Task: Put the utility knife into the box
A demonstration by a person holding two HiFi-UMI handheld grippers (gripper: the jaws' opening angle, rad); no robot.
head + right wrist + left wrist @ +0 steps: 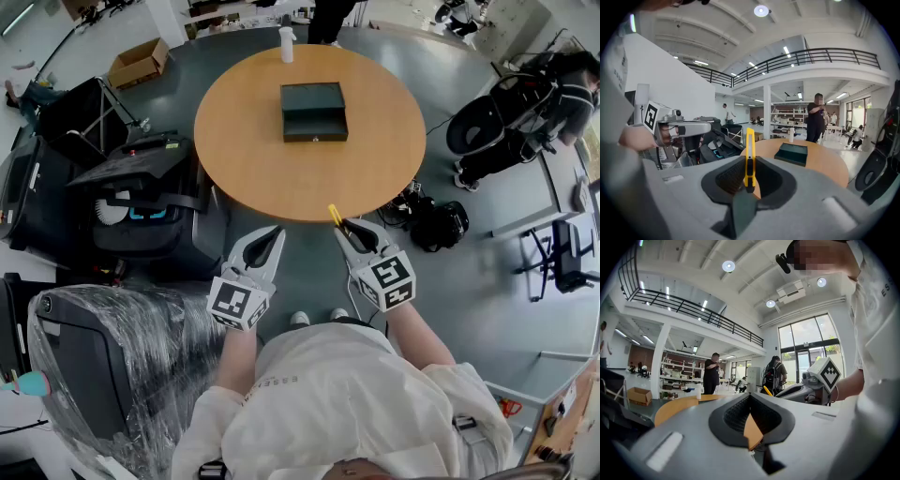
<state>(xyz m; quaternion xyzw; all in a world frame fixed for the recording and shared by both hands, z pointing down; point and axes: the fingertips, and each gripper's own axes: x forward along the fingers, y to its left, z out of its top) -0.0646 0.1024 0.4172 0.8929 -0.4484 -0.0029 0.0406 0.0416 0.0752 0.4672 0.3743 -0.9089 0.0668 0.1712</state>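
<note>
Right gripper (345,225): jaws clamped on the slim yellow utility knife (334,215), which is gripped low and stands up out of them, just short of the table edge. Left gripper (267,234): jaws together, empty. Ahead is the round wooden table (244,159), with the dark green rectangular box (313,111) near its middle, well apart from the knife.

Risk — with so narrow a hold, the knife may pivot or slip during the reach.

Count: two grippers, one knife, one box, one table.

We stand on a smooth grey floor (487,281) that spreads around a round light-wood table (244,169). A brown cardboard box (139,63) lies on the floor beyond it. Overhead, the white ceiling (693,254) carries round lamps (728,266), and a black-railed mezzanine balcony (825,56) runs along plain white walls (675,79). Tall glazed windows and doors (811,348) let in daylight, and open shelving (682,371) stands at the back.
</note>
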